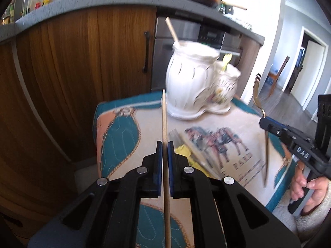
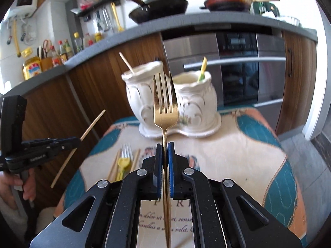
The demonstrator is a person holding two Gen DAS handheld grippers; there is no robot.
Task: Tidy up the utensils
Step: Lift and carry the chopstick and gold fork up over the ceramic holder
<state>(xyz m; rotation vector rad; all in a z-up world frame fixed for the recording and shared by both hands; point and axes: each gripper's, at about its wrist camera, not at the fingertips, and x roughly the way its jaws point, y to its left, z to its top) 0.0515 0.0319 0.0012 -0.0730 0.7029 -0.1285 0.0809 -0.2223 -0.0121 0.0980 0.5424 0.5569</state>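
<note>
My left gripper (image 1: 164,144) is shut on a wooden chopstick (image 1: 164,115), lifted off the cloth and pointing toward the white double ceramic holder (image 1: 192,82). A gold fork (image 2: 165,101) stands tines up in my right gripper (image 2: 165,145), which is shut on its handle. Each gripper shows in the other view: the right gripper (image 1: 261,122) with the fork (image 1: 257,91), the left gripper (image 2: 77,140) with the chopstick (image 2: 93,124). The holder (image 2: 171,101) has a chopstick (image 2: 126,62) in its left cup and a yellow utensil (image 2: 202,69) in its right cup.
A patterned cloth (image 2: 238,144) covers the small table. On it lie more chopsticks (image 2: 113,165), a silver fork (image 2: 126,149) and a yellow utensil (image 2: 123,163). Wooden cabinets, an oven (image 2: 238,66) and a grey counter with pans stand behind. A person's hand (image 1: 304,188) grips the right handle.
</note>
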